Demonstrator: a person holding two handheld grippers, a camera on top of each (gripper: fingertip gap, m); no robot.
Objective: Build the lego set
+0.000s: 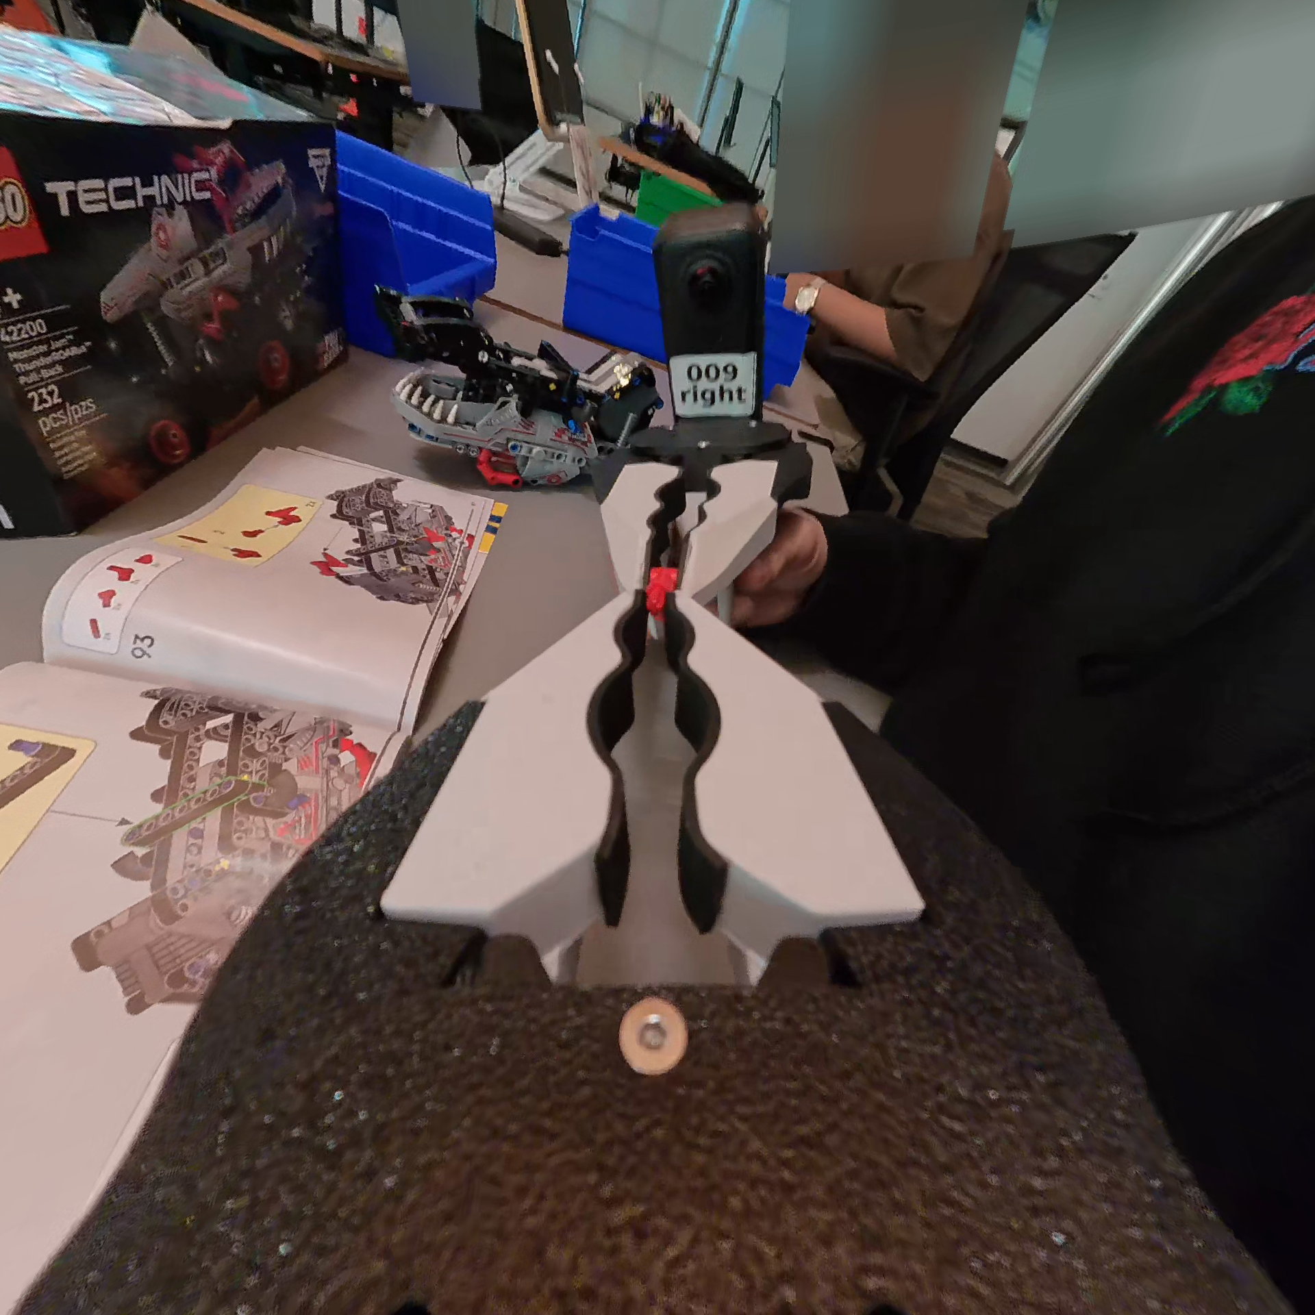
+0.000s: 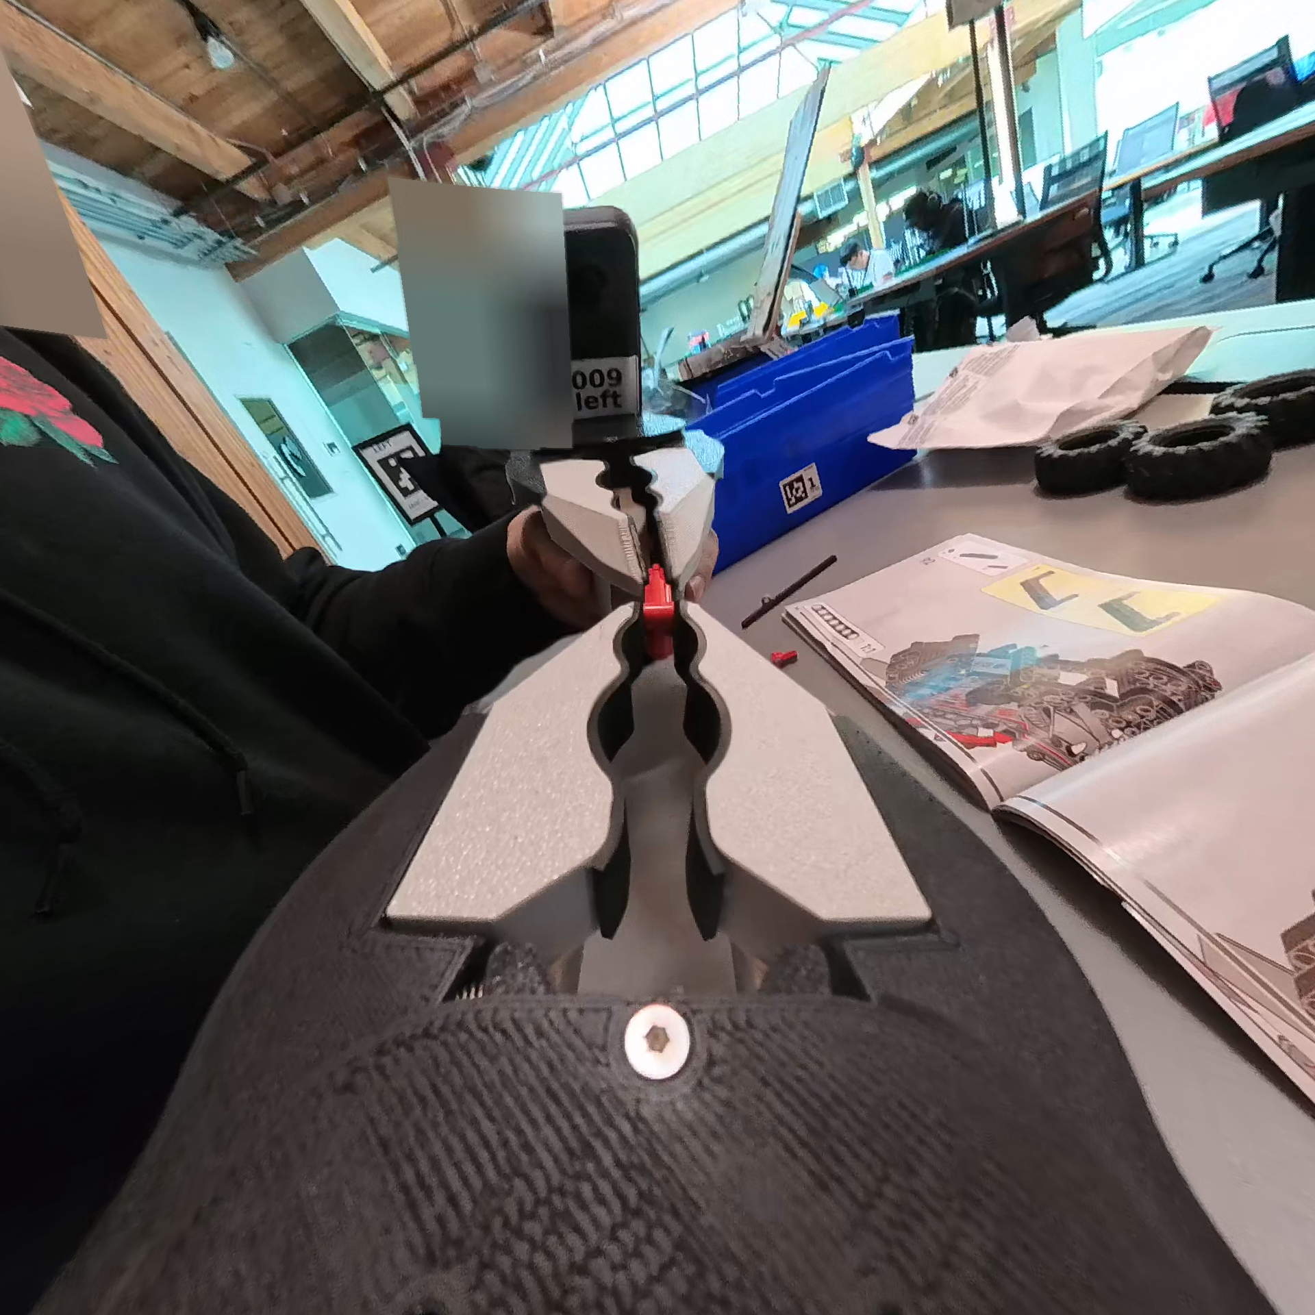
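Observation:
My two grippers meet tip to tip above the table. My left gripper (image 1: 658,618) is shut on a small red Lego part (image 1: 660,583). My right gripper (image 2: 658,613) is shut on the red part (image 2: 657,618) from the other side. I cannot tell whether it is one part or two joined. The right gripper (image 1: 674,562) faces me in the left wrist view, and the left gripper (image 2: 656,562) faces me in the right wrist view. The partly built grey, black and red model (image 1: 526,416) lies on the table behind.
The open instruction booklet (image 1: 270,569) (image 2: 1067,676) lies on the grey table. The set's box (image 1: 164,299) stands at the left, with blue bins (image 1: 413,228) (image 2: 804,434) behind. Black tyres (image 2: 1153,455), a white bag (image 2: 1053,391), a black axle (image 2: 786,590) and a tiny red piece (image 2: 785,656) lie nearby. The tips of both grippers are at nearly the same place.

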